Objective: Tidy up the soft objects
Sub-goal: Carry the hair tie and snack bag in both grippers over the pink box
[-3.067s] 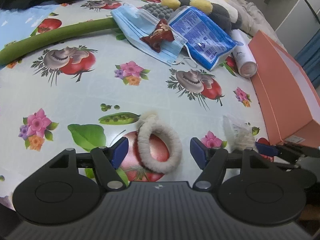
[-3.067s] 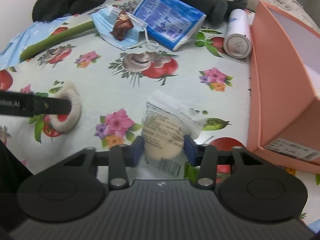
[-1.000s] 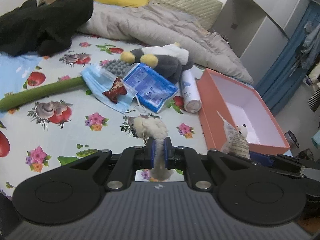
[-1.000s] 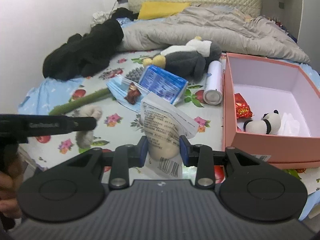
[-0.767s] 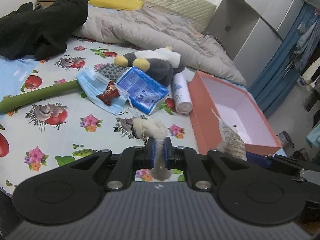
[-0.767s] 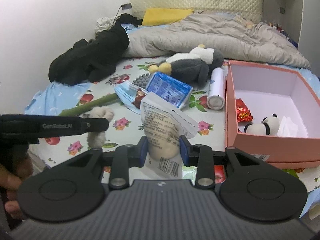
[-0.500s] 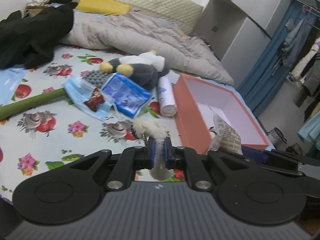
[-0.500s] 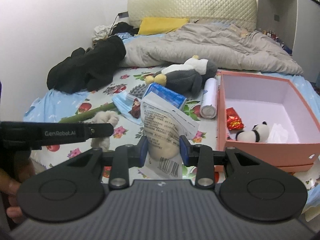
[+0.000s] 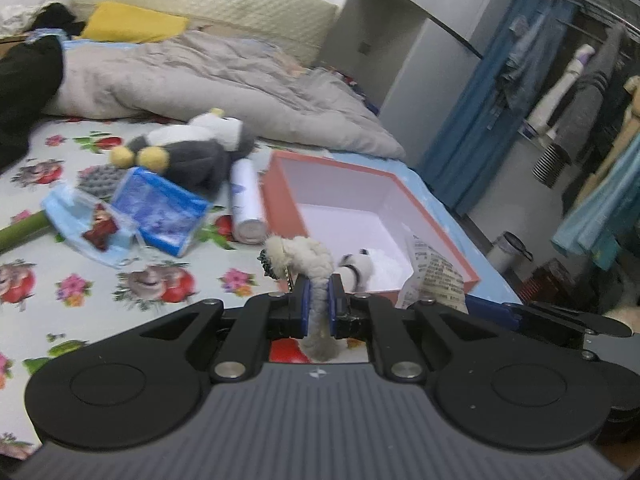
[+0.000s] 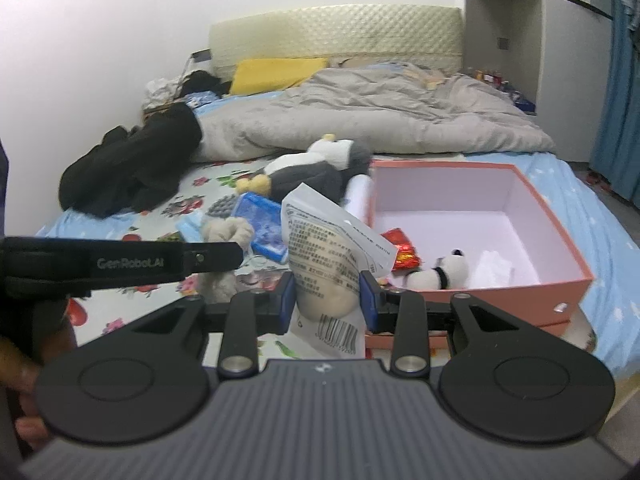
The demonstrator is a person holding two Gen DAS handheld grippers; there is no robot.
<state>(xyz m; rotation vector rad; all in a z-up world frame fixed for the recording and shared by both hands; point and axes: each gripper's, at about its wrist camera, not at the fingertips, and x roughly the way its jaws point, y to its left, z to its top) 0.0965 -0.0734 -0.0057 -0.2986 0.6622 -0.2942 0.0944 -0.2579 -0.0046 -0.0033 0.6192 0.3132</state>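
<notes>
Box (image 10: 568,280) awaited both loads: left tongs (image 9: 318,310) clamped the fluffy ring (image 9: 310,256), right tongs (image 10: 327,300) the packet (image 10: 324,256); each should clear the near wall before releasing.

Grey duvet (image 10: 360,120) beside yellow pillow (image 10: 276,70) on bed

The one wording that reads clearly is "GenRobot.AI", in pale letters along the black side of the left gripper (image 10: 208,258), which reaches in from the left of the right wrist view. The clear packet (image 10: 328,264) clamped in the right gripper (image 10: 327,300) bears a white label with dense small print, too fine to read, and a barcode near its bottom edge whose digits cannot be made out
</notes>
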